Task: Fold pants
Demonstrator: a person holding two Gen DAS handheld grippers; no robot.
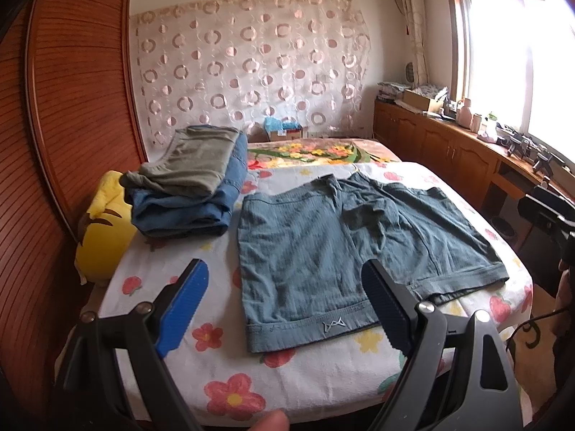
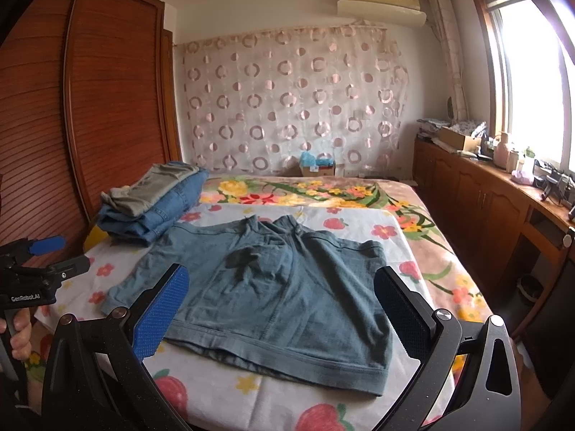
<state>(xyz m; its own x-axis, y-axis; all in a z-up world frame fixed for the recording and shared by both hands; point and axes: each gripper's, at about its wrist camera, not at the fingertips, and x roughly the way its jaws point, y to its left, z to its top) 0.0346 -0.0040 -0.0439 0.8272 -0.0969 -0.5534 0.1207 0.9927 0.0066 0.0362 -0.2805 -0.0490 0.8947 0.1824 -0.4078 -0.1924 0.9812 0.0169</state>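
Left gripper (image 1: 284, 309) spread wide, empty, poised above near hem of teal shorts (image 1: 345, 244); right gripper (image 2: 282, 309) likewise parted, grasping nothing, above other leg's hem. Shorts flat and unfolded on flowered sheet (image 1: 215, 359), waistband far, both hems close to near bed edge; bare sheet left of them and in front. Stack of folded clothes (image 1: 194, 186) at far left, just beside yellow pillow (image 1: 104, 240); wooden wardrobe (image 2: 90, 107) behind; window (image 2: 532, 82) at right.

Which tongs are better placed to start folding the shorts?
Probably the left tongs: open, right over the near hem of the teal shorts on the bed. The right tongs, also open, frame the other leg hem, so the difference is slight.
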